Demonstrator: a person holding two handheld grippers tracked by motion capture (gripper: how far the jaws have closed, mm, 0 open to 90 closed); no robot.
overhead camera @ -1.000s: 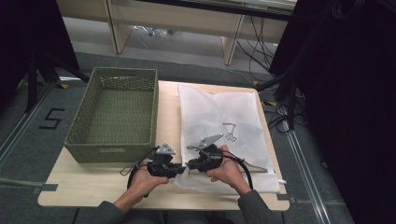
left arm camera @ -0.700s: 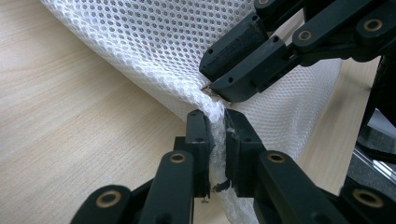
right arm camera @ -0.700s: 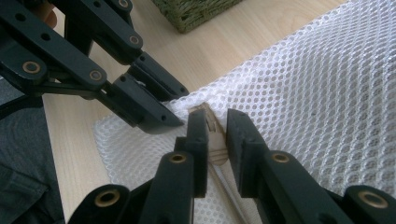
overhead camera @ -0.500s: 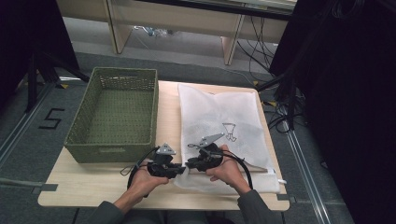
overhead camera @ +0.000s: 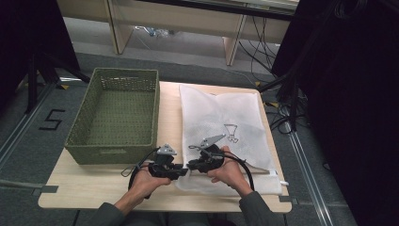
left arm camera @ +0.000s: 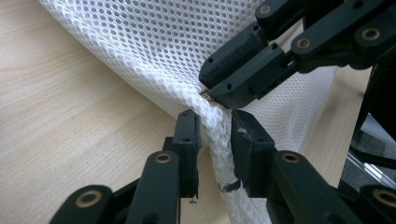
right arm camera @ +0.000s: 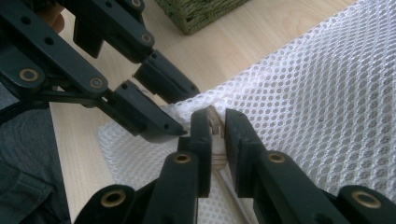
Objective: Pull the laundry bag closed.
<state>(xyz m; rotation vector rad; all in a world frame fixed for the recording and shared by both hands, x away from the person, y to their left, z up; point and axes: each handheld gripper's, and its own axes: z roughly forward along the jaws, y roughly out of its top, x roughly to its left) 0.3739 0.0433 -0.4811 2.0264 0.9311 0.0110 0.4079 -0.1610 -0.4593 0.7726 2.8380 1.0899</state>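
A white mesh bag [overhead camera: 221, 113] lies flat on the right half of the wooden table [overhead camera: 94, 188]. Both grippers meet at its near left corner. My right gripper [right arm camera: 217, 114] is shut on a small tan zipper pull [right arm camera: 213, 117] at the bag's hem, and its jaws have just been closing on it. My left gripper [left arm camera: 214, 116] faces it, and its jaws have just been opening. The thick hem [left arm camera: 215, 122] runs loosely between them. In the high view the left gripper [overhead camera: 181, 170] and right gripper [overhead camera: 190, 165] nearly touch tip to tip.
A green woven basket [overhead camera: 110, 153] stands on the left half of the table, just beyond my left hand. Bare wood lies between basket and bag. Desk legs and cables sit on the floor past the far edge.
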